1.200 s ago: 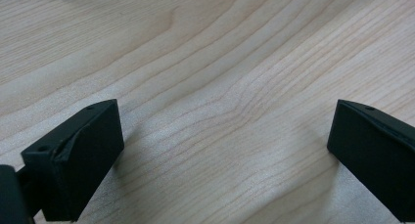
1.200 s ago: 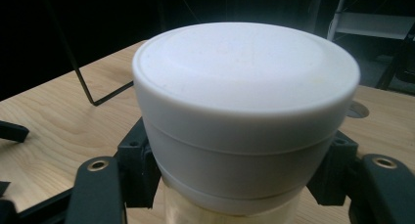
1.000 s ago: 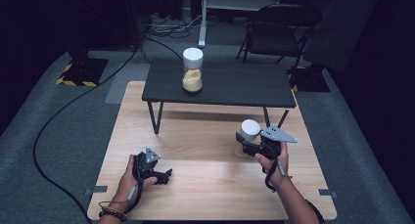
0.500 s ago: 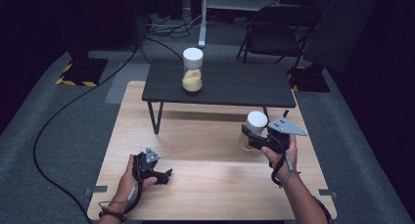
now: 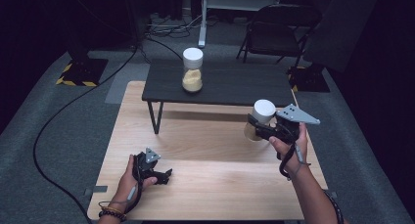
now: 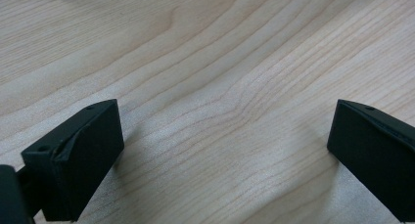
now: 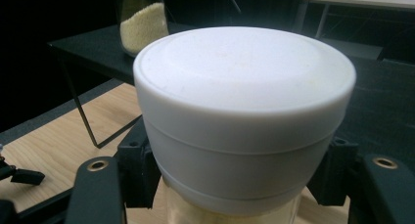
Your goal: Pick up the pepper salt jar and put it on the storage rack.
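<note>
Jar (image 5: 260,119) between right gripper (image 5: 255,126) jaws

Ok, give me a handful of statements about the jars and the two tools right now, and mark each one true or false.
1. The right tool is clamped on a white-lidded jar. True.
2. The left tool holds a jar as well. False: its jaws are wide apart over bare wood of the wooden table.
3. A second jar stands on the black table. True.
4. The jar on the black table is empty. False: pale yellow grains fill its lower part.
5. The held jar lies tipped on its side. False: it is roughly upright, lid on top.
</note>
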Demonstrator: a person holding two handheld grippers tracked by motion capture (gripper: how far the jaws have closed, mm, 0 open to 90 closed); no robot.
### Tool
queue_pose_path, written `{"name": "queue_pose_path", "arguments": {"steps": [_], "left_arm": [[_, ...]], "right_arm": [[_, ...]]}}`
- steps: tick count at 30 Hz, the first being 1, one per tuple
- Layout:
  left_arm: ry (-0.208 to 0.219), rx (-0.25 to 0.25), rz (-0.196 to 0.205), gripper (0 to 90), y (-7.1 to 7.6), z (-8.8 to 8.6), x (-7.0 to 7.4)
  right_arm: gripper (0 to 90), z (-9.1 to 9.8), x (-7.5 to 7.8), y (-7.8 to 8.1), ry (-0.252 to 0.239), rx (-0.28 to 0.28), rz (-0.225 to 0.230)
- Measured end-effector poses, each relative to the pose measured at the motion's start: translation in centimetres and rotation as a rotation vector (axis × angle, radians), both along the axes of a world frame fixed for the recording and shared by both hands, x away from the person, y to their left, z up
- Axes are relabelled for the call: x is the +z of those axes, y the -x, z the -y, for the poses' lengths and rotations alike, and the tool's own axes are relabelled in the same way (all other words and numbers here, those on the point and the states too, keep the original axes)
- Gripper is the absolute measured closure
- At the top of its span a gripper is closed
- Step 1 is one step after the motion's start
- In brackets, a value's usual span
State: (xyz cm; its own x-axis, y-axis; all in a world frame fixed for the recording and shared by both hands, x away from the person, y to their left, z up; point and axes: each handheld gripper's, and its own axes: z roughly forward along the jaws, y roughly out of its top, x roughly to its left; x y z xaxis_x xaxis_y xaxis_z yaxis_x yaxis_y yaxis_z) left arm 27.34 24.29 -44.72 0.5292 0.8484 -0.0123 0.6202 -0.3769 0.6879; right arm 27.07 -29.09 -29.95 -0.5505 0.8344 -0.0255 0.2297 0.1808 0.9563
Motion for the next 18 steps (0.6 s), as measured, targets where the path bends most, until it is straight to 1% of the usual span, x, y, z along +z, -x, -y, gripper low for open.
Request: {"name": "queue_pose_path", "arguments": {"steps": [3, 9, 15, 18], "left_arm": [[0.0, 0.0, 0.0, 0.4, 0.0, 0.0, 0.0], [0.0, 0.001, 0.0, 0.4, 0.0, 0.0, 0.0], [0.001, 0.001, 0.0, 0.4, 0.0, 0.0, 0.0], [0.001, 0.001, 0.0, 0.4, 0.0, 0.0, 0.0]], "right_arm": [[34.3, -0.2, 0.8, 0.1, 0.008, -0.001, 0.015], [34.3, -0.3, 2.8, -0.1, 0.014, -0.003, 0.028], [34.3, -0.5, 4.5, -0.4, 0.015, -0.021, 0.037], [34.3, -0.7, 5.1, -0.5, 0.028, -0.042, 0.053]]}}
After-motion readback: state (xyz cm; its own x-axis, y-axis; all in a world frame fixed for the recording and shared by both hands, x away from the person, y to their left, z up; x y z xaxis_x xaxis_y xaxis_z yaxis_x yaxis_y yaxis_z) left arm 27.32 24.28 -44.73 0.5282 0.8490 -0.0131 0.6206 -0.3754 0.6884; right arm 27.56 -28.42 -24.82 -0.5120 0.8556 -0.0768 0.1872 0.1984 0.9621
